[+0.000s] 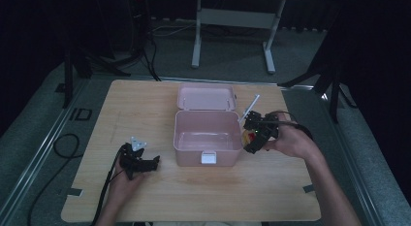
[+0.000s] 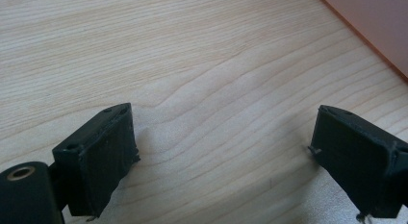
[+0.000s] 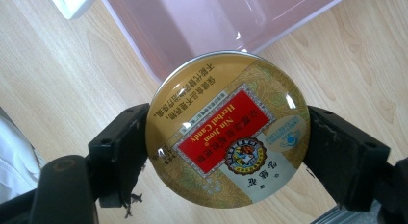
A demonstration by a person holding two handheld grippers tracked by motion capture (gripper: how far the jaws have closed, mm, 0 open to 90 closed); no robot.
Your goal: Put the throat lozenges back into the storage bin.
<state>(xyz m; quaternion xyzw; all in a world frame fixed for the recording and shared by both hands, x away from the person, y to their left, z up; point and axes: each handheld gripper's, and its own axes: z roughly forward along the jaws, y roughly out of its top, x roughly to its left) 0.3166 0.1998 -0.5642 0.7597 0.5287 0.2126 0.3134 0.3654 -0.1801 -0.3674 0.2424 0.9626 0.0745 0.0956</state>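
Note:
A round gold candy tin (image 3: 228, 130) with a red label is clamped by its rim between the two jaws of my right gripper (image 3: 226, 147). In the high view that right gripper (image 1: 254, 134) is held at the right rim of an open pink box (image 1: 207, 133), and a bit of the tin (image 1: 252, 135) shows red between the jaws. The box's lid (image 1: 206, 96) lies folded back behind it. My left gripper (image 1: 145, 164) rests low on the table, left of the box, its jaws open over bare wood (image 2: 211, 94).
The box (image 3: 202, 22) has a white latch (image 1: 209, 158) on its front wall and stands mid-table. The wooden table (image 1: 160, 187) has free room at the front and left. Cables and a desk frame (image 1: 232, 22) are on the floor beyond.

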